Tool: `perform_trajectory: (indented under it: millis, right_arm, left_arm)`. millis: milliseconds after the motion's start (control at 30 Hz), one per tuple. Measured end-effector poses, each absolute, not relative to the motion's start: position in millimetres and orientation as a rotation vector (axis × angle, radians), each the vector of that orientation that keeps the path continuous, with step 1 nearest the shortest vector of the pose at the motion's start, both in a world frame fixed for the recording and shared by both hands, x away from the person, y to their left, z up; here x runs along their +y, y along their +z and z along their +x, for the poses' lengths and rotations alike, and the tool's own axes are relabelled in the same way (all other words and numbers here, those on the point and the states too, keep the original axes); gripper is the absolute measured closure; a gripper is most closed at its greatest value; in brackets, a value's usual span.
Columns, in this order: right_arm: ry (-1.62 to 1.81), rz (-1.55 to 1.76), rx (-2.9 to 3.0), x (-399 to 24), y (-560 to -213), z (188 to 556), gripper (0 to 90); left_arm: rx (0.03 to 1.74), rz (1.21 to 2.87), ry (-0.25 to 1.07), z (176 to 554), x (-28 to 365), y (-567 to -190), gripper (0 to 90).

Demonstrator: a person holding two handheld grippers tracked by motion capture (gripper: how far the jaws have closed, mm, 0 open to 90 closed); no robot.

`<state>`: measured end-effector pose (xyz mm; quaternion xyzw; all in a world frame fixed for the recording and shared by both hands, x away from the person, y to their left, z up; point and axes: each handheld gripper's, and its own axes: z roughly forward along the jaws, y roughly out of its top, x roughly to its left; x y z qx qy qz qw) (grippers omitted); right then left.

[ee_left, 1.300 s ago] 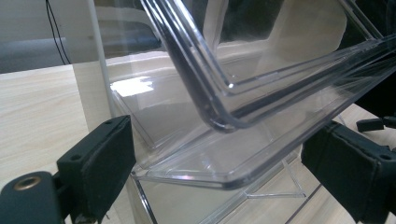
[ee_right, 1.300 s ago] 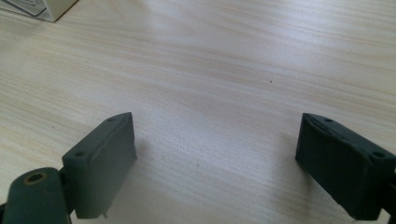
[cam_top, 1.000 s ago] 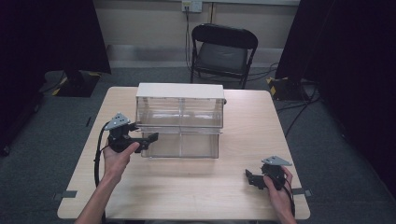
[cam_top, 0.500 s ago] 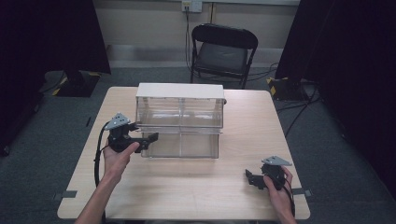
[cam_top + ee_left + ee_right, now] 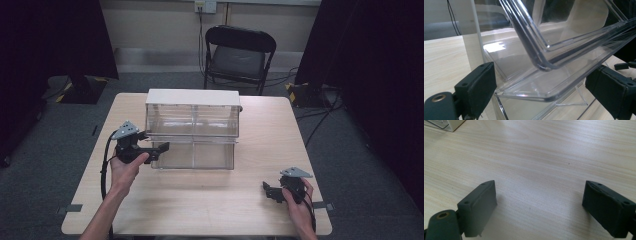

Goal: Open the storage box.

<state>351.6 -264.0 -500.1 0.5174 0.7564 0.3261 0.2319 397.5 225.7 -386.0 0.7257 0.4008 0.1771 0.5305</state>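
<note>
A clear plastic drawer unit (image 5: 192, 127) with a white top stands on the middle of the wooden table (image 5: 210, 210). My left gripper (image 5: 157, 142) is at the unit's lower left front, held by a hand. In the left gripper view its jaws stand wide apart on either side of a clear drawer's rounded front corner (image 5: 544, 66), and the left gripper (image 5: 544, 85) is open. My right gripper (image 5: 267, 192) rests low near the table's front right edge. It is open over bare wood, with nothing between the jaws of the right gripper (image 5: 539, 205).
A black folding chair (image 5: 239, 55) stands behind the table's far edge. Cables (image 5: 320, 120) run on the grey floor to the right, and dark curtains hang at both sides. A corner of the white unit (image 5: 444, 125) shows at the top left of the right gripper view.
</note>
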Motion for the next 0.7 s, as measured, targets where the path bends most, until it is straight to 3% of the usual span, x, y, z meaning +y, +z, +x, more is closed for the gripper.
perform_trajectory:
  millis: [700]
  right_arm:
    - [0.896, 1.422, 2.079, -264.0, -500.1, 351.6, 11.3]
  left_arm:
    - [0.947, 1.73, 0.424, 397.3, 226.3, -385.4, 9.9]
